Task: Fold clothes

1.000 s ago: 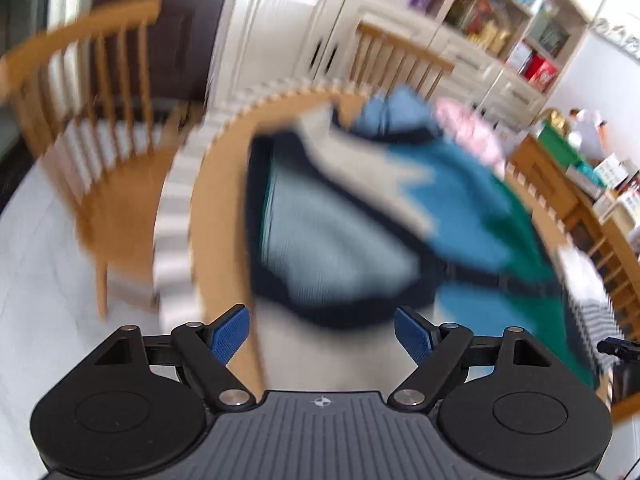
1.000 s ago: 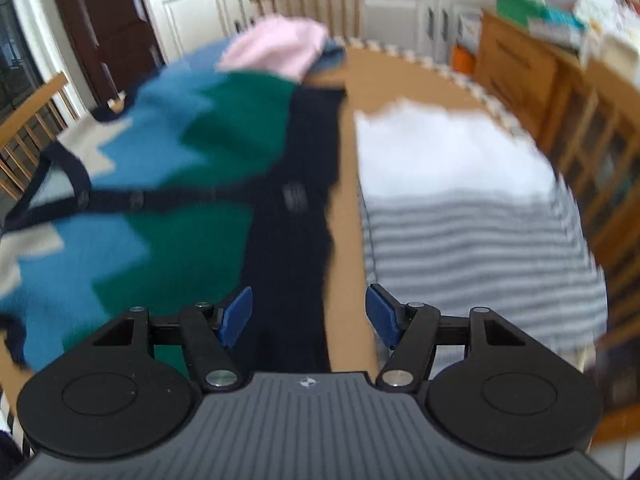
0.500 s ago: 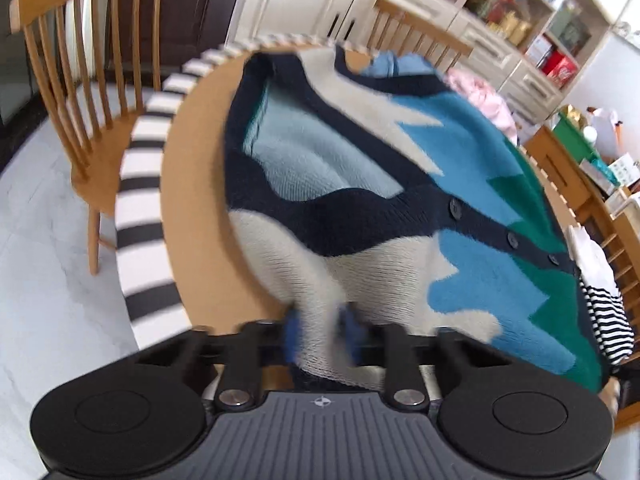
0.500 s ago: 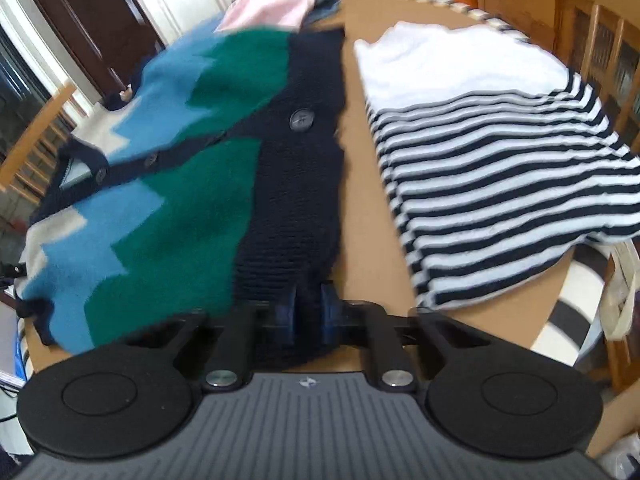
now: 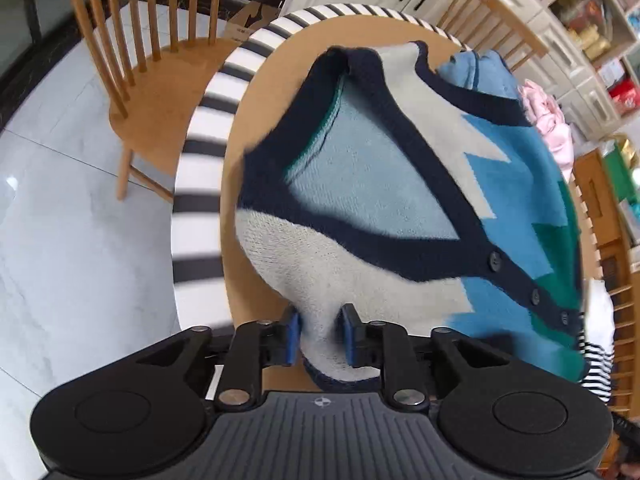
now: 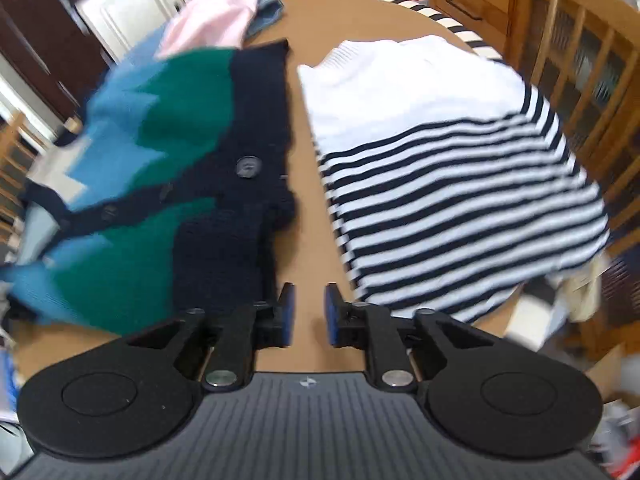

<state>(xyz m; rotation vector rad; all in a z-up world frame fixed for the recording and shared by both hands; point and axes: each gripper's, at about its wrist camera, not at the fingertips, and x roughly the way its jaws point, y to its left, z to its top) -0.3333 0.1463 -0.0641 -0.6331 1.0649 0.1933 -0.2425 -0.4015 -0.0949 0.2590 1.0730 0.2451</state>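
A knitted cardigan (image 5: pixel 400 184) in cream, blue, green and navy lies on the round wooden table (image 5: pixel 256 128). My left gripper (image 5: pixel 320 334) is shut on its cream shoulder part and lifts it a little. In the right wrist view the cardigan's navy hem (image 6: pixel 236 208) lies to the left. My right gripper (image 6: pixel 307 314) has its jaws a narrow gap apart with only bare table between them, just right of the hem's corner.
A folded white and navy striped sweater (image 6: pixel 448 168) lies right of the cardigan. Pink (image 6: pixel 216 20) and blue (image 6: pixel 268 12) clothes lie at the table's far side. Wooden chairs (image 5: pixel 152 60) stand around. A wooden cabinet (image 6: pixel 560 40) stands to the right.
Both grippers went from wide open to closing at the cardigan's near edge. The left now holds the cream fabric raised. The right has come off the navy hem, its jaws slightly parted.
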